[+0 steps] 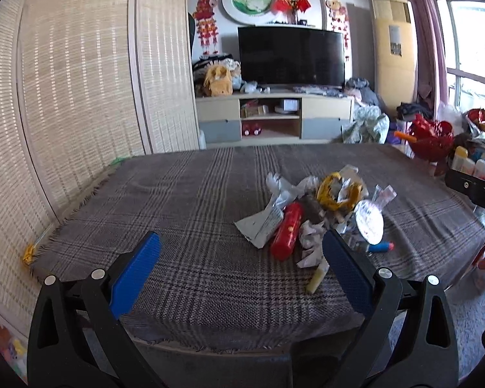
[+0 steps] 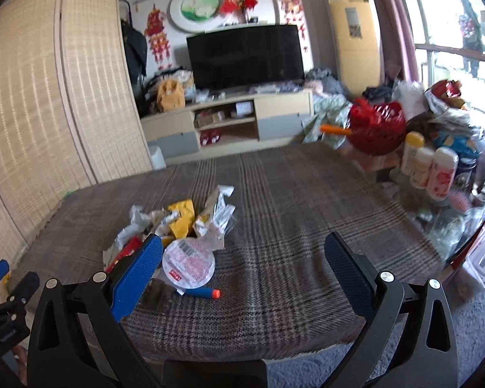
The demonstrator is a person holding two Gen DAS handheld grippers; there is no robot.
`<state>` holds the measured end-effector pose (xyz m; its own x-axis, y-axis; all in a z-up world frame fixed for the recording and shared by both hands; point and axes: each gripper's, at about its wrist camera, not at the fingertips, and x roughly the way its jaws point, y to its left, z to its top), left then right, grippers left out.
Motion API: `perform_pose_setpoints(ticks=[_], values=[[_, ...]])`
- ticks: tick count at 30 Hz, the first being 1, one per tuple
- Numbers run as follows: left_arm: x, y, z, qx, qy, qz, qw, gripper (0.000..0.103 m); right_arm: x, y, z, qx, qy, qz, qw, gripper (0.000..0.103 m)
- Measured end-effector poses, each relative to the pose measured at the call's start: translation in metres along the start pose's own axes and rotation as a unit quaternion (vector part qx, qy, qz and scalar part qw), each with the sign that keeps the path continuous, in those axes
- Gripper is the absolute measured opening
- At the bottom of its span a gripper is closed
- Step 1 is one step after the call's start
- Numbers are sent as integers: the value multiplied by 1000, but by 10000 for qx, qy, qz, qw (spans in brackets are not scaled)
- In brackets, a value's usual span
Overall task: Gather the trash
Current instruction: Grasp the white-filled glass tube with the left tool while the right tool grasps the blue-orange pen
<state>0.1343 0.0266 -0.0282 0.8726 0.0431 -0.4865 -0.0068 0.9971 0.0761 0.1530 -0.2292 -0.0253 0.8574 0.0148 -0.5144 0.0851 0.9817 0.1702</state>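
A heap of trash lies on the grey checked tablecloth: a red tube-shaped pack, crumpled white paper, a yellow wrapper, a round white lid, a blue foam dart and a pale yellow stick. My left gripper is open, near the table's front edge, left of the heap. In the right wrist view the heap, the lid and the dart sit ahead left. My right gripper is open and holds nothing.
A woven folding screen stands along the table's left side. A red basket, bottles and clutter crowd the table's right end. A TV on a low cabinet stands beyond. A small yellow scrap lies by the screen.
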Motion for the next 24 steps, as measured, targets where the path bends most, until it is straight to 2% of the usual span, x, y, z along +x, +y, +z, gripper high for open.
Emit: perform_pose_setpoints(ticks=[3, 5, 9, 11, 15, 21, 24], values=[[12, -1, -4, 51, 128, -76, 9999, 95, 19, 6, -3, -83, 164, -107, 9998, 100], [20, -2, -9, 82, 210, -287, 9993, 95, 32, 13, -7, -227, 321, -156, 9991, 100], [34, -8, -15, 213, 332, -322, 9987, 95, 53, 22, -17, -436, 549, -64, 9975, 100], [40, -13, -19, 257, 387, -499, 9977, 95, 56, 24, -25, -588, 578, 4, 9966, 100], [49, -23, -26, 400, 562, -722, 9950, 95, 60, 19, -37, -769, 682, 143, 9946, 83], [63, -36, -34, 487, 807, -1015, 9904, 71, 70, 23, -49, -956, 910, 277, 9909, 61], [70, -41, -36, 541, 885, -1054, 9890, 59, 73, 26, -53, -1003, 977, 413, 9893, 55]])
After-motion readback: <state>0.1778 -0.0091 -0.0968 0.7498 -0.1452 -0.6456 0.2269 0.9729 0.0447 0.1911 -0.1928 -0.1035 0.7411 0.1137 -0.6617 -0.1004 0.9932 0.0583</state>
